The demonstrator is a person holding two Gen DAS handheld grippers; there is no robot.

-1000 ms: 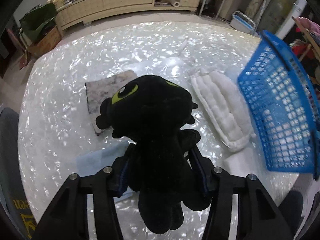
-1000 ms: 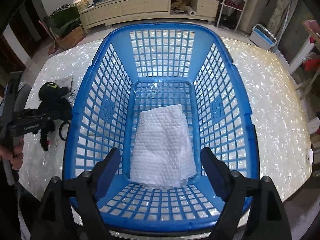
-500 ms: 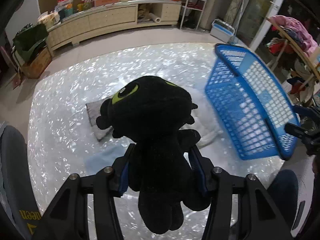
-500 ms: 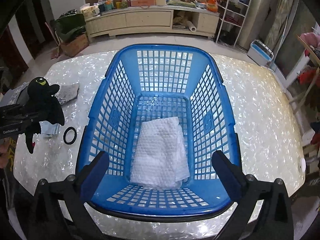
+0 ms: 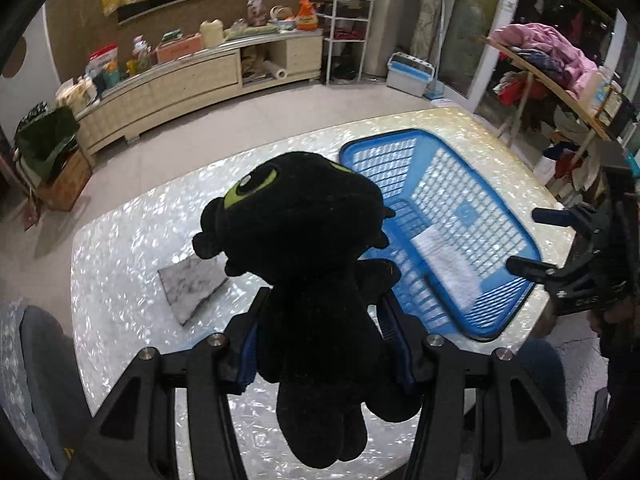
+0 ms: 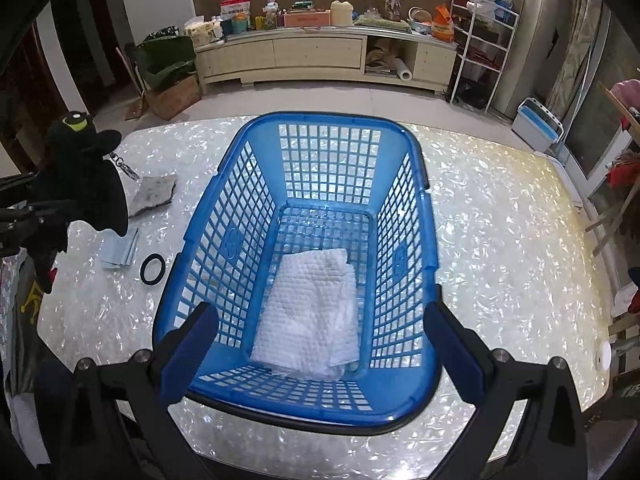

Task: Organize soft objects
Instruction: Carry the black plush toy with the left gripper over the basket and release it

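Observation:
A black plush dragon (image 5: 304, 264) with green eyes hangs well above the table, and my left gripper (image 5: 324, 332) is shut on its body. From the right wrist view the plush (image 6: 84, 176) is high at the far left. The blue basket (image 6: 320, 120) stands on the table with a white quilted cloth (image 6: 312, 312) lying on its floor. My right gripper (image 6: 320, 312) hovers over the basket's near rim, jaws wide open with nothing between them. In the left wrist view the right gripper (image 5: 524, 240) is beside the basket (image 5: 400, 138).
On the pearly table (image 6: 500, 260), left of the basket, lie a grey cloth (image 6: 154, 194), a folded light-blue cloth (image 6: 120, 252), a black ring (image 6: 153, 269) and a keyring (image 6: 124, 166). A person's knees are at the table's near edge. A cabinet and shelves stand behind.
My left gripper has risen with the plush, away from the table. My right gripper's jaws have spread wider and it has drawn back a little from the basket.

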